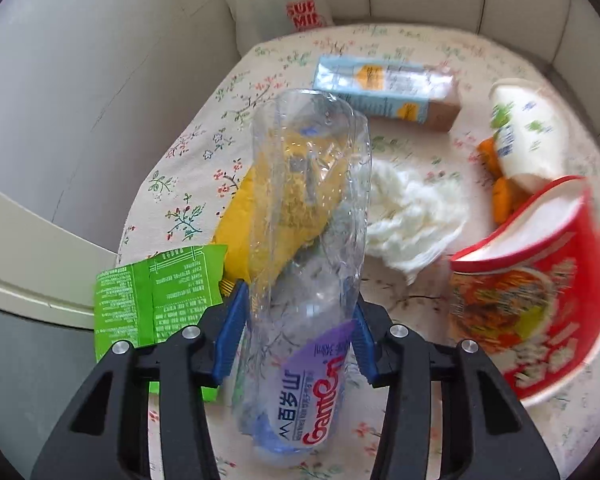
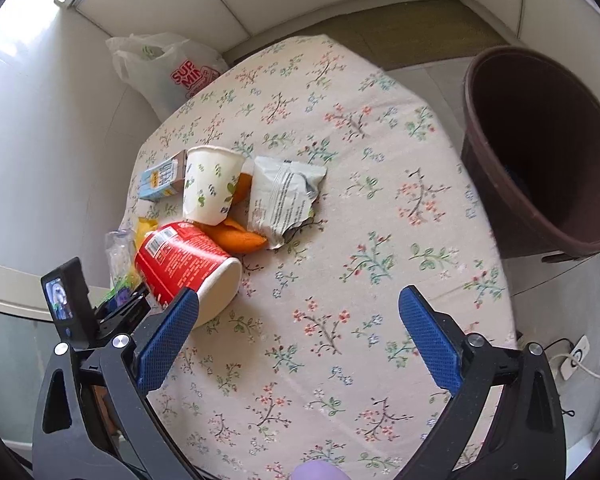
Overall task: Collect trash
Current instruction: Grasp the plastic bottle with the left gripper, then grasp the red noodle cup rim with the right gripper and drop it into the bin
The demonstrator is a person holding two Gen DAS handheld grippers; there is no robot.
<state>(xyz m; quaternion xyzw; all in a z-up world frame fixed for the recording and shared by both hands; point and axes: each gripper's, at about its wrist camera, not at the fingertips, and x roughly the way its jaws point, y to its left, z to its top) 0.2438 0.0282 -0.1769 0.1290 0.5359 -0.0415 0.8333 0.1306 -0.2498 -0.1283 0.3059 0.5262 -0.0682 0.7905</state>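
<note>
Left wrist view: the left gripper (image 1: 298, 314) has its 2 blue pads (image 1: 231, 328) pressed against the sides of a crushed clear plastic bottle (image 1: 308, 216), so the jaws stand narrow and clamp the bottle. The bottle runs from 6 o'clock up toward 12 o'clock, its purple and red label near the camera. Under it lies a yellow wrapper (image 1: 240, 224), and at 8 o'clock a green wrapper (image 1: 156, 300) lies at the edge of the floral tablecloth (image 1: 420, 300). A crumpled white tissue (image 1: 414, 216) lies just right of the bottle. At 3 o'clock a red noodle cup (image 1: 540, 300) lies on its side, blurred. At 2 o'clock a white paper cup (image 1: 528, 132) rests over orange peel (image 1: 502, 196). At 12 o'clock a light blue carton (image 1: 384, 88) lies flat, and beyond the table edge stands a white plastic bag (image 1: 276, 4).

Right wrist view: the right gripper (image 2: 300, 328) hangs above the cloth with its jaws wide apart and nothing between them. Its left pad (image 2: 168, 336) sits just in front of the red noodle cup's white rim at 9 o'clock; whether it touches it I cannot tell. Behind that cup, toward 11 o'clock, are the paper cup, the peel and a grey crumpled wrapper (image 2: 284, 196). A brown bin (image 2: 540, 152) stands off the table at 2 o'clock.
</note>
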